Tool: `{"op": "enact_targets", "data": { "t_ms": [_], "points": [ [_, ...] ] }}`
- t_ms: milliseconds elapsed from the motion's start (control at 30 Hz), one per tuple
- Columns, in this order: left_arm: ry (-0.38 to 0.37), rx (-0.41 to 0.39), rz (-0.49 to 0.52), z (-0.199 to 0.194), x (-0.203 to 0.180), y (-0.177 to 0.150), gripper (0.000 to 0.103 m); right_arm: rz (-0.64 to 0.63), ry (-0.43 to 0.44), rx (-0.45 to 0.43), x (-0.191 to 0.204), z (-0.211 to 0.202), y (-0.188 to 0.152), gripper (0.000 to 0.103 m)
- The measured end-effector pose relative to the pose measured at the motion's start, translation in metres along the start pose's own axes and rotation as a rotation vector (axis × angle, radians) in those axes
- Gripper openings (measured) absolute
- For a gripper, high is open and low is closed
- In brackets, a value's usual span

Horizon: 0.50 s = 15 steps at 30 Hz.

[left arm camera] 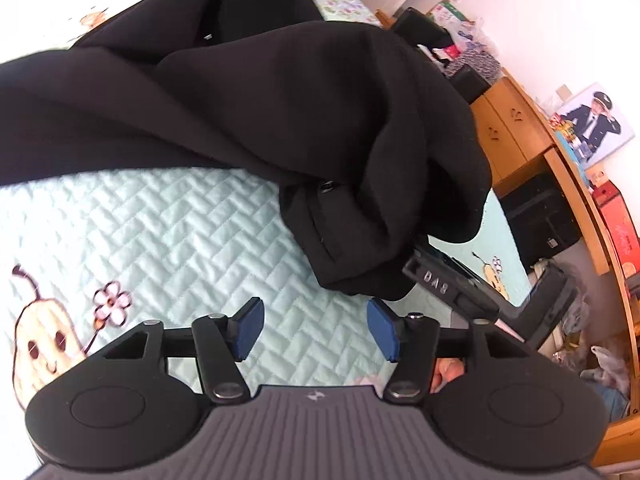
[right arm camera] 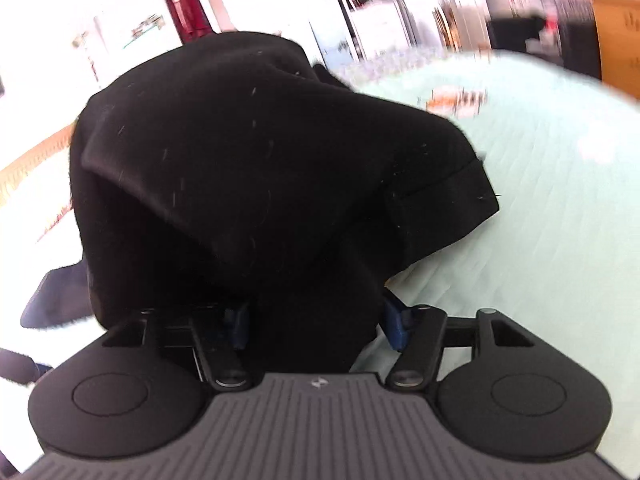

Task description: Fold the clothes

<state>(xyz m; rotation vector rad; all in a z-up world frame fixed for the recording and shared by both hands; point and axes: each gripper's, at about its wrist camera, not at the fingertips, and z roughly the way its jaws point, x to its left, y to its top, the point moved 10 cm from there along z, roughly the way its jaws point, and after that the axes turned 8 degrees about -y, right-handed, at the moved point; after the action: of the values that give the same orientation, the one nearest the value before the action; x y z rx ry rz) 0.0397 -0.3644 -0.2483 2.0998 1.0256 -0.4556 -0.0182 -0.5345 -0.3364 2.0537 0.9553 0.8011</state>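
Left wrist: left tool (left arm camera: 316,330) partly open, empty; right tool (right arm camera: 316,326) grips black garment (right arm camera: 240,160) (blurred).

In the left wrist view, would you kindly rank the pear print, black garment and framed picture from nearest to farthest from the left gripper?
1. black garment, just ahead of the left gripper
2. pear print, left on the quilt
3. framed picture, far right

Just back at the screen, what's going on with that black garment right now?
A person with a gripper in each hand is folding a black garment on a bed with a pale green quilt. The right gripper has a thick bunch of the fabric between its jaws, lifted off the quilt. The left gripper hovers open over bare quilt, holding nothing, just short of the garment's hanging edge.
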Motion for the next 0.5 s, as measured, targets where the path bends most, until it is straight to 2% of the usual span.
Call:
{"op": "enact_targets", "data": {
  "t_ms": [33, 133, 200, 267, 367, 433, 500],
  "points": [
    [-0.007, 0.002, 0.007, 0.004, -0.002, 0.0, 0.067, -0.017, -0.013, -0.014, -0.004, -0.004, 0.0, 0.06],
    [-0.006, 0.017, 0.015, 0.014, -0.006, 0.0, 0.067, 0.029, -0.04, -0.048, -0.027, -0.011, 0.003, 0.055],
    [-0.003, 0.031, 0.006, 0.016, -0.005, -0.002, 0.067, 0.007, -0.103, -0.111, -0.043, -0.018, 0.019, 0.053],
    [0.003, 0.041, -0.004, 0.015, -0.003, -0.004, 0.067, -0.074, -0.191, -0.219, -0.059, -0.028, 0.055, 0.052],
    [0.009, 0.03, -0.025, 0.009, 0.001, -0.003, 0.067, -0.155, -0.314, -0.393, -0.083, -0.048, 0.136, 0.052],
    [0.015, 0.017, -0.022, 0.005, 0.004, -0.001, 0.067, -0.257, -0.392, -0.515, -0.085, -0.068, 0.184, 0.051],
    [0.017, 0.014, -0.022, 0.004, 0.006, -0.001, 0.068, -0.365, -0.471, -0.618, -0.081, -0.085, 0.213, 0.051]
  ]
}}
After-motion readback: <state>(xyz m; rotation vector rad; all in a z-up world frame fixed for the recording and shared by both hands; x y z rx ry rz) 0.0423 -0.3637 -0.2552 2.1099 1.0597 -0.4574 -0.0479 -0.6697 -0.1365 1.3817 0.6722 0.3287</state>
